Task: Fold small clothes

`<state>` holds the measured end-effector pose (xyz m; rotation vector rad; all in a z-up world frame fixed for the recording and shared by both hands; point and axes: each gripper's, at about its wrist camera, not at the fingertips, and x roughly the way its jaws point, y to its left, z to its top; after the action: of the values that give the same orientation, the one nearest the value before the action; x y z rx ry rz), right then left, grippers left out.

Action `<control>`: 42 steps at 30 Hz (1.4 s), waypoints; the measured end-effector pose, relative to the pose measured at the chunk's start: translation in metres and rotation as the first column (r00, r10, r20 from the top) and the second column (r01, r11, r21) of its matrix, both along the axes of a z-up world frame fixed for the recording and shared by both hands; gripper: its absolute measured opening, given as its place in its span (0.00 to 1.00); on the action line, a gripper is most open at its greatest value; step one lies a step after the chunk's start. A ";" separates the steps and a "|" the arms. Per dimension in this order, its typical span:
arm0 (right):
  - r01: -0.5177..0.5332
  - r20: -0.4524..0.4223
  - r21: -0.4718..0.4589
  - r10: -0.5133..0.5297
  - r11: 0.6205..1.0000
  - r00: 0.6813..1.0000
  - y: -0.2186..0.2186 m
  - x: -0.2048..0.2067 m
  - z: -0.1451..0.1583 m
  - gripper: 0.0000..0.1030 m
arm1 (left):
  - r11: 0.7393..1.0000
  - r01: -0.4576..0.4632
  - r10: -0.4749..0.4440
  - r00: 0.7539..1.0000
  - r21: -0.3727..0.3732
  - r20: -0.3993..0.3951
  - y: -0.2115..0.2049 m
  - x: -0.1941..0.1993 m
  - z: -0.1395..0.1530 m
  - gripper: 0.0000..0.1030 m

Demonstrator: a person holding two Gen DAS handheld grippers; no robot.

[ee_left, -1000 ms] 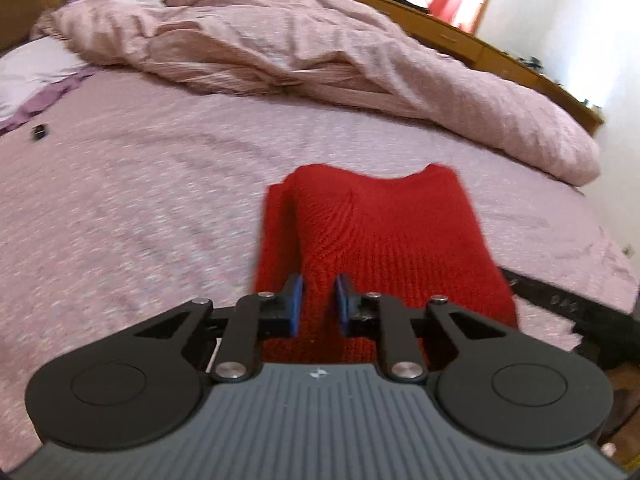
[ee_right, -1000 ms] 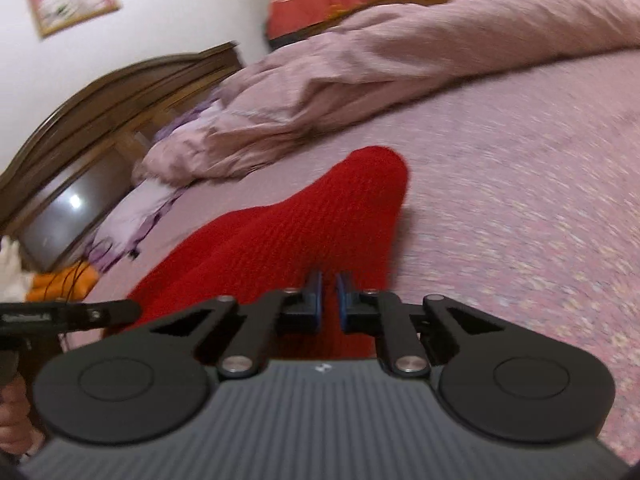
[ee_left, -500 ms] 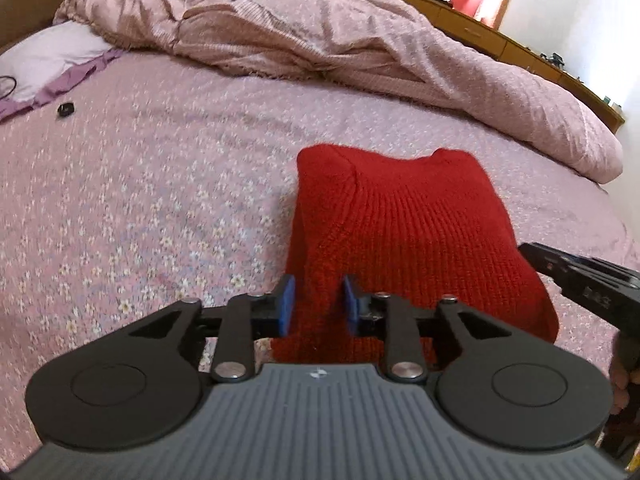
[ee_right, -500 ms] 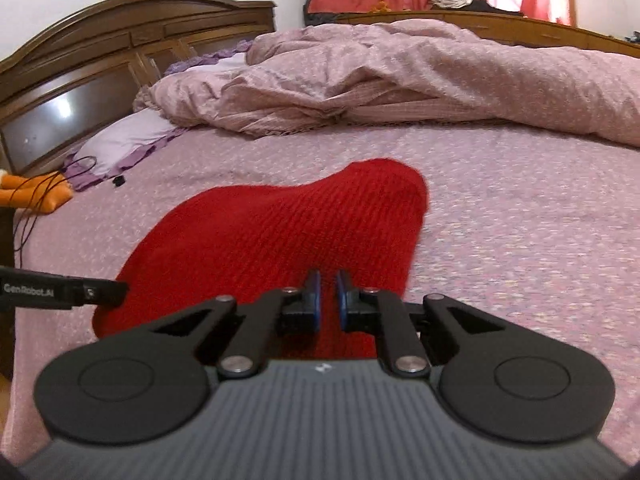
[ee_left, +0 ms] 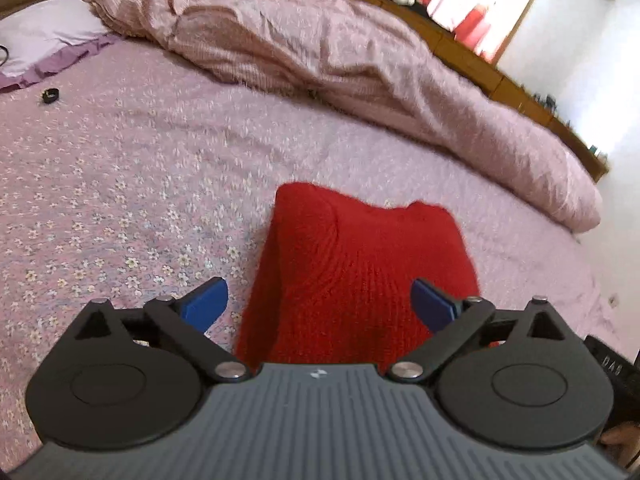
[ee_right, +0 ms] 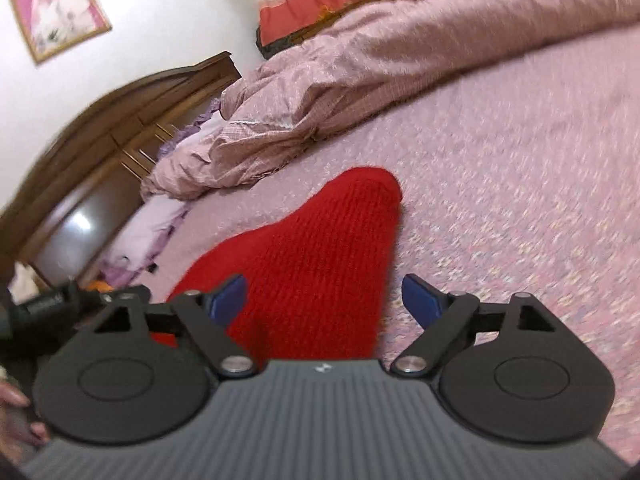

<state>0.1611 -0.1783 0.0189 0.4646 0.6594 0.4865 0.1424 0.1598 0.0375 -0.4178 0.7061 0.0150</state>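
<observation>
A folded red knitted garment (ee_left: 360, 276) lies on the pink flowered bedsheet (ee_left: 132, 200). My left gripper (ee_left: 320, 300) hangs over its near edge, jaws opening wide, blue pads (ee_left: 206, 300) clear of the cloth. In the right wrist view the same red garment (ee_right: 316, 264) stretches away from the right gripper (ee_right: 324, 298), whose jaws are also opening, with the knit lying below and between the pads, untouched. The left gripper's black body (ee_right: 52, 304) shows at the left edge of the right wrist view.
A crumpled pink duvet (ee_left: 340, 60) lies across the far side of the bed. A lilac pillow (ee_left: 40, 40) and a small black object (ee_left: 50, 95) sit at the far left. A dark wooden headboard (ee_right: 92, 140) stands at left in the right wrist view.
Both grippers were pinching the near edge of the red garment and have let go, their jaws spreading wide. The garment now rests flat on the sheet.
</observation>
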 end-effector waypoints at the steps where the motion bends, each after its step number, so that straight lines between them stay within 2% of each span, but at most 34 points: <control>1: -0.005 -0.028 0.013 0.006 1.000 1.000 0.000 0.005 -0.003 0.83 | 1.000 0.001 -0.001 1.000 0.006 -0.021 -0.001 0.005 -0.004 0.97; 4: -0.012 -0.117 0.074 0.021 0.997 0.993 -0.002 0.018 -0.018 0.83 | 1.000 0.000 0.001 0.998 0.010 -0.065 0.000 0.013 -0.016 0.97; 11: -0.069 -0.236 0.208 0.118 0.976 0.964 -0.007 0.039 -0.043 0.85 | 0.998 0.019 -0.023 0.997 -0.055 -0.068 0.008 0.018 -0.032 1.00; 14: -0.084 -0.251 0.219 0.139 0.972 0.958 -0.003 0.045 -0.050 0.95 | 0.996 0.022 -0.028 0.997 -0.086 -0.068 0.012 0.020 -0.037 1.00; 17: -0.102 -0.275 0.286 0.183 0.953 0.944 0.000 0.051 -0.062 0.95 | 0.995 0.027 -0.033 0.998 -0.092 -0.061 0.014 0.020 -0.041 1.00; 20: -0.130 -0.259 0.326 0.221 0.936 0.940 0.008 0.054 -0.065 0.96 | 0.993 0.036 -0.043 0.998 -0.113 -0.053 0.016 0.020 -0.045 1.00; 23: -0.167 -0.245 0.306 0.247 0.937 0.938 0.025 0.059 -0.063 0.97 | 0.987 0.041 -0.049 0.998 -0.152 -0.050 0.020 0.021 -0.051 1.00; 24: -0.180 -0.235 0.291 0.252 0.940 0.939 0.031 0.059 -0.061 0.94 | 0.986 0.043 -0.051 0.997 -0.158 -0.049 0.020 0.021 -0.052 1.00; 25: -0.186 -0.231 0.285 0.255 0.940 0.939 0.035 0.060 -0.060 0.85 | 0.986 0.046 -0.055 0.997 -0.162 -0.049 0.019 0.021 -0.053 1.00; 28: -0.175 -0.208 0.320 0.249 0.931 0.946 0.033 0.057 -0.052 0.68 | 0.983 0.071 -0.079 0.996 -0.168 -0.038 0.014 0.020 -0.054 1.00; 30: -0.168 -0.204 0.348 0.249 0.922 0.947 0.028 0.054 -0.047 0.64 | 0.983 0.086 -0.091 0.996 -0.163 -0.024 0.009 0.018 -0.052 1.00; 35: -0.133 -0.198 0.408 0.229 0.903 0.953 0.016 0.046 -0.031 0.60 | 0.977 0.108 -0.107 0.994 -0.183 0.012 -0.004 0.010 -0.040 1.00; 42: -0.141 -0.183 0.406 0.232 0.903 0.955 -0.018 0.029 -0.012 0.60 | 0.964 0.191 -0.188 0.982 -0.183 0.032 -0.040 -0.005 -0.028 1.00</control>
<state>0.1901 -0.1963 0.0064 0.8483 0.8373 0.7621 0.1379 0.1193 0.0096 -0.5265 0.7342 -0.2363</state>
